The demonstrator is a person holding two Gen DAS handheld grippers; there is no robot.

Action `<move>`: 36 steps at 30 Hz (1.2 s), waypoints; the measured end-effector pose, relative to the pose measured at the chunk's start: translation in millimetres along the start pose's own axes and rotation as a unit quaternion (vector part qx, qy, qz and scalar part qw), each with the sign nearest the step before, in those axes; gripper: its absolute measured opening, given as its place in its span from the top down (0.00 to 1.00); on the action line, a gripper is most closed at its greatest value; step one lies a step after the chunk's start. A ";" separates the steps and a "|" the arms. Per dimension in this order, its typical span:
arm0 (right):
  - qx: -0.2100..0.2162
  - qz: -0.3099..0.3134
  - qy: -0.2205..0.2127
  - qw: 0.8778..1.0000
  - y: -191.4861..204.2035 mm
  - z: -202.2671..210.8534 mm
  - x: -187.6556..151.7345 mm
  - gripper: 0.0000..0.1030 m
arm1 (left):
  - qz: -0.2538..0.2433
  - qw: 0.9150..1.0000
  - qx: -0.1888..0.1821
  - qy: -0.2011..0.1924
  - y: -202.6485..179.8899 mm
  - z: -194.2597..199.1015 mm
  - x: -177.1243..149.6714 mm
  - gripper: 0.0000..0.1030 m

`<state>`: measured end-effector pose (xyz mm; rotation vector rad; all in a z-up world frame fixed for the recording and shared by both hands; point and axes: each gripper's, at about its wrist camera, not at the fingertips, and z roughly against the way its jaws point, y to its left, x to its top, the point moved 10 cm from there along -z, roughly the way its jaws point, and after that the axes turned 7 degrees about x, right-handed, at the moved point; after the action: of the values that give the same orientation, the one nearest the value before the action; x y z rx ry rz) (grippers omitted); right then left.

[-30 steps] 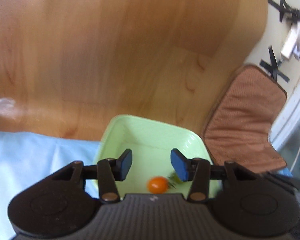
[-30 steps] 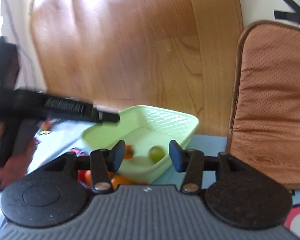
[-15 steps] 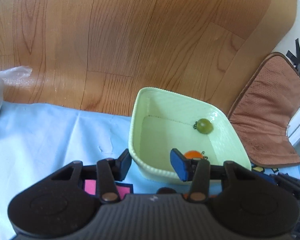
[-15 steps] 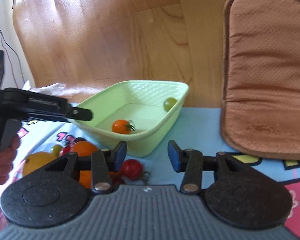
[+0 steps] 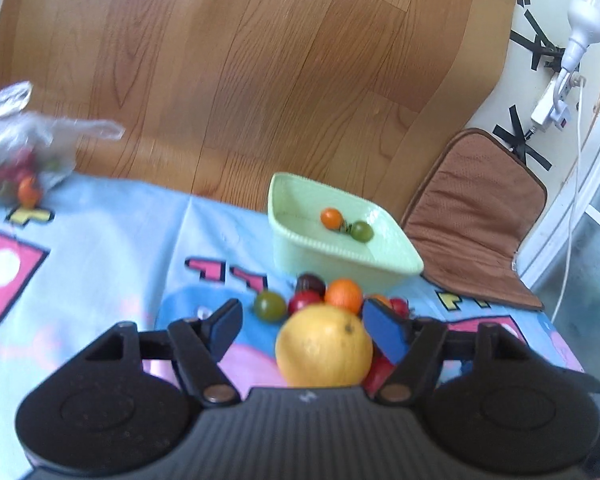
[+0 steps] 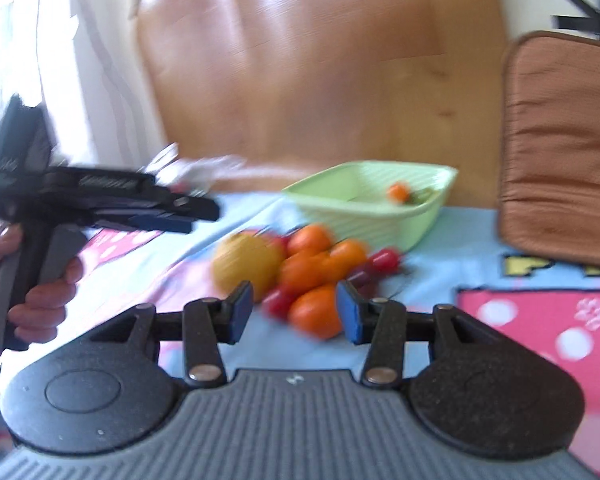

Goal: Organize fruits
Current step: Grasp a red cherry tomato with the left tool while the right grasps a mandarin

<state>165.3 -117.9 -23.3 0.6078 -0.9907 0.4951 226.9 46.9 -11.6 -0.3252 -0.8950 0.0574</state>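
A pale green basket (image 5: 340, 260) stands on the patterned blue cloth (image 5: 112, 240) with an orange tomato (image 5: 332, 217) and a green tomato (image 5: 362, 231) inside. In front of it lies a pile: a big yellow citrus (image 5: 324, 348), an orange (image 5: 343, 295), red and green tomatoes. My left gripper (image 5: 304, 326) hovers over the pile, its jaws opening, the yellow citrus between them but untouched. My right gripper (image 6: 295, 314) stands open near the pile's right side, a blurred orange (image 6: 314, 314) showing between its fingers without contact. The right wrist view also shows the left gripper (image 6: 204, 218) in a hand (image 6: 40, 292).
A clear plastic bag (image 5: 20, 148) holding several small fruits lies at the cloth's far left corner. A brown cushion (image 5: 476, 220) sits right of the basket on the wooden floor (image 5: 260, 80). A white plug strip and cable (image 5: 556, 92) run along the wall at right.
Both grippers have drawn back from the basket, bringing the fruit pile into view. The left jaws have spread wider. The two tomatoes now rest side by side in the basket.
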 end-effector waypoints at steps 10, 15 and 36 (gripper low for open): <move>-0.006 0.041 0.048 0.998 30.9 -36.8 -14.8 0.53 | 0.004 1.000 -0.012 0.004 -1.3 7.8 -12.1 0.27; -0.057 0.058 0.006 0.997 16.1 -6.6 -11.0 0.53 | -0.048 0.999 -0.021 -0.005 -27.7 18.8 -25.5 0.34; -0.097 0.061 0.033 0.993 -47.8 46.6 -36.7 0.62 | -0.237 0.971 0.012 0.019 -104.4 -39.2 -75.6 0.37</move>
<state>150.0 -188.2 -48.2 0.3549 -1.0031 0.5171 200.9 -76.1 -60.0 -0.0834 -0.9127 -0.3779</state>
